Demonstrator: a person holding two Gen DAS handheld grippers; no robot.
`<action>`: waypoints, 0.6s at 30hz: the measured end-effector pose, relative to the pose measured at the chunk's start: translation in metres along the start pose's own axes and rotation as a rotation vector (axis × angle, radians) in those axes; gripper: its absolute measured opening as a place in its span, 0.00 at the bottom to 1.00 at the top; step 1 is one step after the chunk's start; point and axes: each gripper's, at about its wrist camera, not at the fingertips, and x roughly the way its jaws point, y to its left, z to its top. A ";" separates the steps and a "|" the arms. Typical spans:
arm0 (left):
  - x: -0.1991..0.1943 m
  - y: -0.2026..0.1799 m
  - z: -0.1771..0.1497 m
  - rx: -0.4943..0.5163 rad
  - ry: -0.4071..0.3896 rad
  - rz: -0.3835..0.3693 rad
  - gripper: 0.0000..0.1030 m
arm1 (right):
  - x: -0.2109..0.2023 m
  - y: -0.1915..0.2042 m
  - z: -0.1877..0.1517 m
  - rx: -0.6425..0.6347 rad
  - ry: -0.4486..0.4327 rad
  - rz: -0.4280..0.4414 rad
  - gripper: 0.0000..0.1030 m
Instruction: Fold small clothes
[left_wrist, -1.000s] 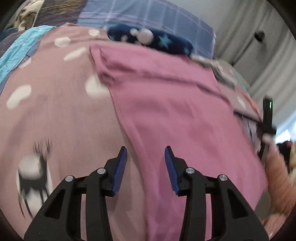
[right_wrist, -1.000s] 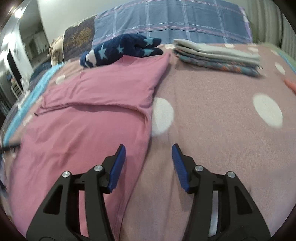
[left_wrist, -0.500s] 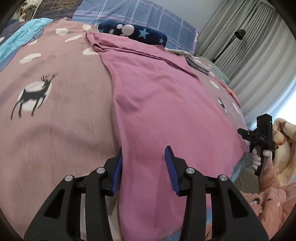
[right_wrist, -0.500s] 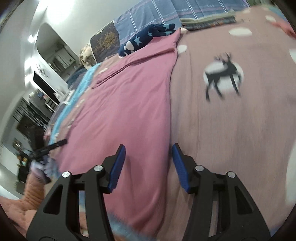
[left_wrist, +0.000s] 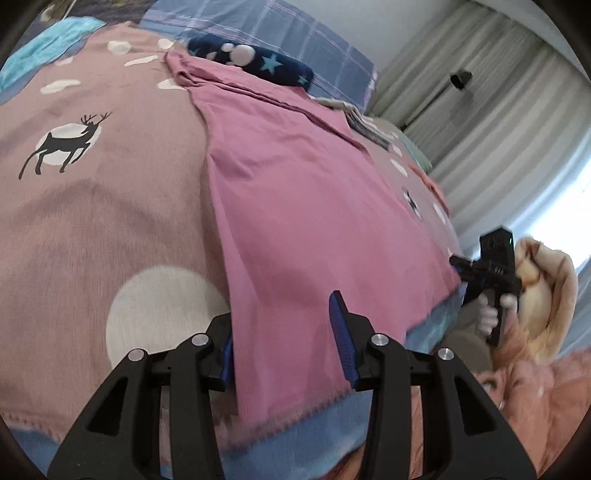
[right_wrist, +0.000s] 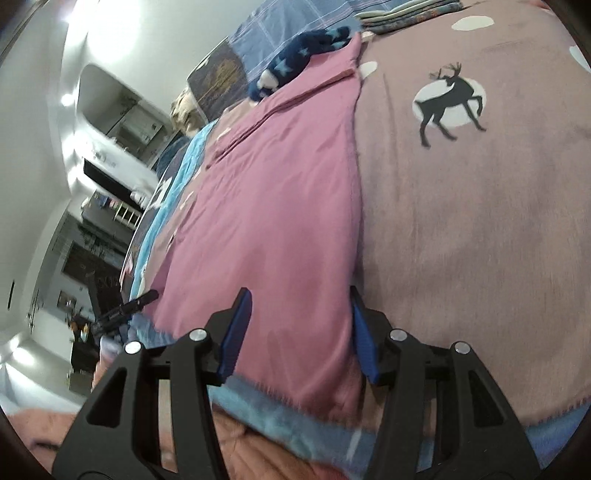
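Note:
A pink garment lies spread flat on the deer-print blanket, its hem at the near bed edge. My left gripper is open and straddles the garment's near left corner; the cloth edge covers its left finger. In the right wrist view the same pink garment runs away from my right gripper, which is open across the near right corner, its right finger at the side edge. The right gripper also shows at the far corner in the left wrist view. The pads do not visibly pinch the cloth.
A navy star-print item lies past the garment's far end. A stack of folded clothes sits beyond it by the plaid pillow. The person's hand and peach sleeve are at the bed's edge. Grey curtains hang behind.
Both grippers have drawn back from the garment's middle to its near hem, each now at a corner. Their jaws stayed equally wide.

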 end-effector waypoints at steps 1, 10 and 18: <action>0.000 0.000 0.000 -0.001 0.001 -0.002 0.42 | -0.002 0.000 -0.004 -0.009 0.007 0.003 0.52; 0.018 -0.002 0.016 -0.037 -0.018 -0.020 0.05 | 0.014 -0.005 0.010 0.006 -0.024 0.055 0.17; -0.017 -0.021 0.034 -0.036 -0.210 -0.131 0.04 | -0.009 -0.028 0.026 0.180 -0.139 0.296 0.04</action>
